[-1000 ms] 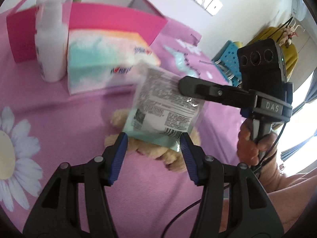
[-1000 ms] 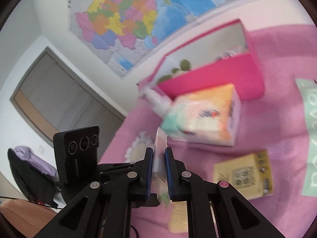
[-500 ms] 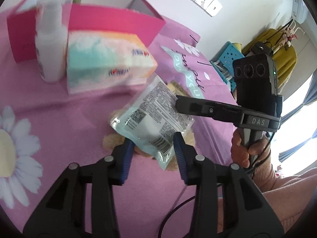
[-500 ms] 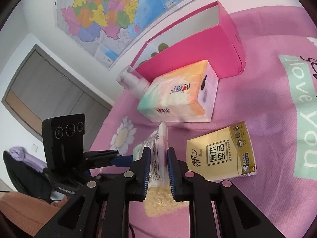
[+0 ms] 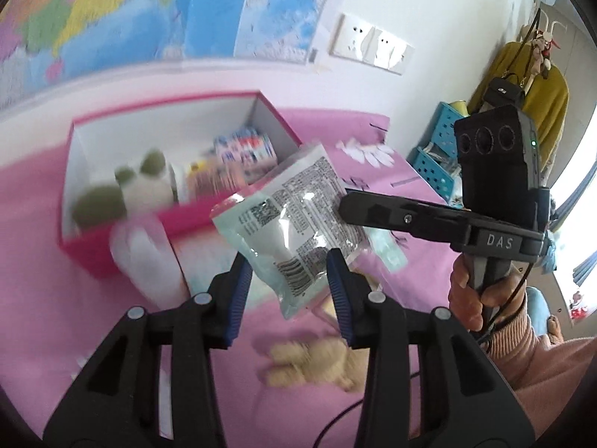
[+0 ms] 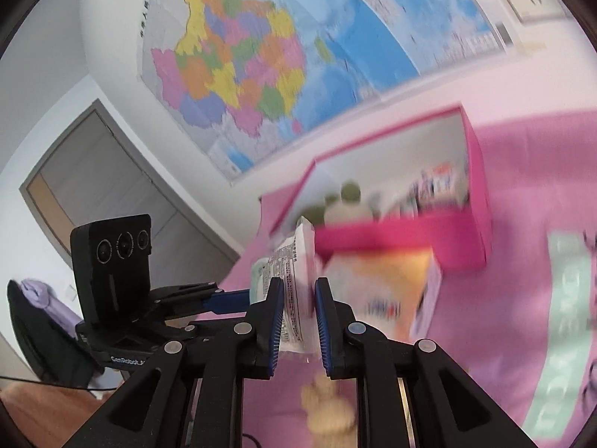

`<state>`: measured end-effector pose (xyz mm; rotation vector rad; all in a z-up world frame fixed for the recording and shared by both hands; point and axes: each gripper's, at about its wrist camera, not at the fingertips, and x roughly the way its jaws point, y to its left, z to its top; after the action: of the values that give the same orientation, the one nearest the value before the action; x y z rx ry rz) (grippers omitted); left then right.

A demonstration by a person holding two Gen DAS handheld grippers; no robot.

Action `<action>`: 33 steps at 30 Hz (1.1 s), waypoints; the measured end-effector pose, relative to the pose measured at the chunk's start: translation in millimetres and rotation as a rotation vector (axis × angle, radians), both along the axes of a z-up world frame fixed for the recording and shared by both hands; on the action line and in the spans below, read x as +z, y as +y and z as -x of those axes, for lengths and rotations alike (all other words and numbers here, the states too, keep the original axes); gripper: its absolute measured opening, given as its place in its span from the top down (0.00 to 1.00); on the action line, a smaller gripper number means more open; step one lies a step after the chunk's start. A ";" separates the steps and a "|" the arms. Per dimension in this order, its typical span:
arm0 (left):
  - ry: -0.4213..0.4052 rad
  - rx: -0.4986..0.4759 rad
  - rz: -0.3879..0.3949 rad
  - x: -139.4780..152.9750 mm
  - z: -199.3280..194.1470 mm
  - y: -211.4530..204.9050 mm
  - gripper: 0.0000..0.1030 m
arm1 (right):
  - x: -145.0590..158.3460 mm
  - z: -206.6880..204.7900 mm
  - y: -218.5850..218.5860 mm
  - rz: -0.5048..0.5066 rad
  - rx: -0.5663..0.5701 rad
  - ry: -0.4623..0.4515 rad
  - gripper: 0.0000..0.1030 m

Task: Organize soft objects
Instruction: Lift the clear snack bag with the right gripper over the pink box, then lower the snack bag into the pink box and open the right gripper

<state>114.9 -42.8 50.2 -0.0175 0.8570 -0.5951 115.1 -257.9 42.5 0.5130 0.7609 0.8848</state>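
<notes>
Lifted off the pink cloth since the earlier frames, the wipes packet [image 5: 298, 220] is held aloft near the pink box [image 5: 179, 224], pinched between the right gripper [image 6: 296, 311] fingers, while the left gripper [image 5: 287, 280] is spread wide beneath it.

A: What sits inside the pink box [image 5: 93, 250] at ten o'clock in the left wrist view?

B: Too smeared to name: green blobs and striped packets. The tissue pack [image 6: 391, 291] is blurred; its print is unreadable.

A: The plush toy [image 5: 317, 358]?

B: Blurred, partly hidden behind a finger.
</notes>
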 end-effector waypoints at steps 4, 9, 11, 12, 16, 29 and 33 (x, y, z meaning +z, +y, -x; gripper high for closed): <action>-0.019 0.020 -0.045 13.0 -36.1 -3.8 0.59 | 14.7 -29.1 2.8 -0.009 -0.034 -0.033 0.84; 0.007 0.048 -0.086 14.6 -73.2 -4.0 0.59 | 19.8 -64.4 11.5 -0.011 -0.070 -0.025 0.84; 0.028 0.068 -0.106 11.7 -88.7 -2.5 0.59 | 17.4 -76.4 13.9 -0.004 -0.083 -0.014 0.84; 0.031 0.074 -0.118 11.0 -92.2 -3.0 0.59 | 15.2 -81.3 15.0 -0.004 -0.087 -0.005 0.84; 0.064 0.121 -0.175 1.1 -114.4 -2.3 0.59 | 1.4 -103.6 22.3 0.006 -0.108 0.039 0.84; 0.016 0.206 -0.198 -2.1 -106.7 12.3 0.58 | -13.1 -101.4 34.3 0.131 -0.127 0.033 0.72; -0.027 0.213 -0.182 4.4 -86.8 17.9 0.56 | -10.9 -90.7 31.0 0.131 -0.120 0.025 0.66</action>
<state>201.8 -24.9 54.7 0.0641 0.8676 -0.3160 205.8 -226.9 31.6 0.4494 0.7971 0.7132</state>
